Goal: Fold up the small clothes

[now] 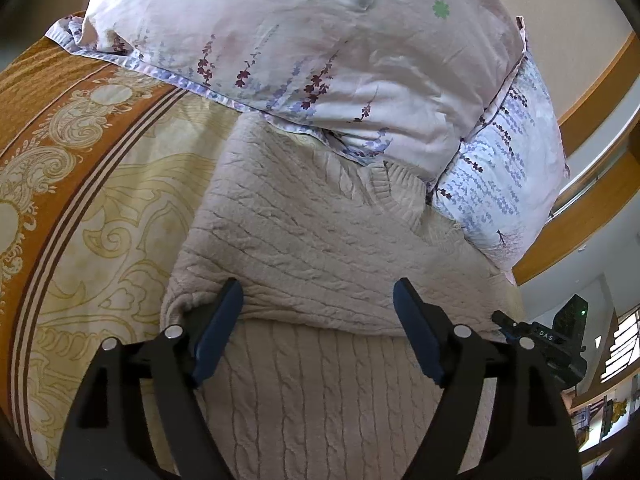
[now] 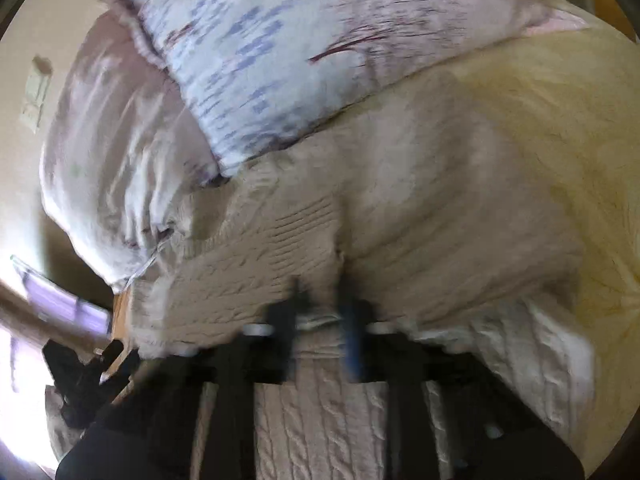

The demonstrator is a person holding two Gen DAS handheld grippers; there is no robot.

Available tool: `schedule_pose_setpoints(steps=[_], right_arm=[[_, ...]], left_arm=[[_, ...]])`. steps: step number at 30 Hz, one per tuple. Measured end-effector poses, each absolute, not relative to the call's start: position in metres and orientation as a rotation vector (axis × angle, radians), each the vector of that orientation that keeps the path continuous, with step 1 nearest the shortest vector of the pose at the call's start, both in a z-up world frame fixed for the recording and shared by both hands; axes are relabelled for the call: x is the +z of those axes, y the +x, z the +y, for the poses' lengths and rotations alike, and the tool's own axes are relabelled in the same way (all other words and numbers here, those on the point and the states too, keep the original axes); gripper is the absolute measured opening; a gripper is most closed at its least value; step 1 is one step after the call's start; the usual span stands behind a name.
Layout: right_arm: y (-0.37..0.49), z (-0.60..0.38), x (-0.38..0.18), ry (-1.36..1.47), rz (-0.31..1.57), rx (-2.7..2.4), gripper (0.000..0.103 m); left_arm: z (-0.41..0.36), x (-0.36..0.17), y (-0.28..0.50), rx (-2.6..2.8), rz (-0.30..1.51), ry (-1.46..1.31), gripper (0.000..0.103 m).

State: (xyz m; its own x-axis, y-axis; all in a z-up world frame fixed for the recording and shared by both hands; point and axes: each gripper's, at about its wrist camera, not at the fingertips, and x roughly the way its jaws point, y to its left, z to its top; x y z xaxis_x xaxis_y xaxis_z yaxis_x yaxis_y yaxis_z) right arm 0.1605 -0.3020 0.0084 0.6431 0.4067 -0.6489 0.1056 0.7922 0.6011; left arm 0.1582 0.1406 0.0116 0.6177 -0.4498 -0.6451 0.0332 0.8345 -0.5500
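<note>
A cream cable-knit sweater (image 1: 320,240) lies on the patterned bedspread (image 1: 100,184), its upper half doubled over, with two floral pillows (image 1: 304,48) at twelve o'clock. The left gripper (image 1: 318,300) hangs over the folded edge, jaws spread wide, gripping nothing. The right gripper (image 2: 324,312), blurred, is pinched tight on a fold of the sweater's knit.

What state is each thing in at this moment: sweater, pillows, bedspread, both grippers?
sweater: cable-knit, top part folded over its lower part, lying on the bed.
pillows: stacked, overlapping the sweater's far edge.
bedspread: spread flat.
left gripper: open, over the fold edge.
right gripper: shut; blurred.
</note>
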Motion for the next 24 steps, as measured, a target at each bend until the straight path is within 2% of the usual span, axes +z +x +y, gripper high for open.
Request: schedule_pose_setpoints(steps=[5, 10, 12, 14, 16, 18, 24], right_arm=[[0.142, -0.304, 0.041, 0.559, 0.697, 0.117, 0.008], [0.161, -0.305, 0.006, 0.517, 0.864, 0.004, 0.009], [0.159, -0.306, 0.005, 0.519, 0.855, 0.003, 0.01], [0.152, -0.311, 0.012, 0.561, 0.855, 0.04, 0.018], [0.141, -0.32, 0.019, 0.596, 0.834, 0.084, 0.033], [0.122, -0.332, 0.025, 0.613, 0.807, 0.129, 0.043], [0.061, -0.379, 0.021, 0.651, 0.818, 0.162, 0.045]], left_arm=[[0.141, 0.012, 0.155, -0.318, 0.865, -0.566, 0.086], [0.136, 0.012, 0.152, -0.343, 0.875, -0.565, 0.086], [0.134, 0.014, 0.149, -0.341, 0.877, -0.552, 0.086], [0.135, 0.016, 0.142, -0.347, 0.875, -0.549, 0.086], [0.14, 0.023, 0.13, -0.355, 0.857, -0.531, 0.086], [0.148, 0.028, 0.115, -0.354, 0.832, -0.511, 0.086], [0.175, 0.025, 0.071, -0.343, 0.83, -0.467, 0.082]])
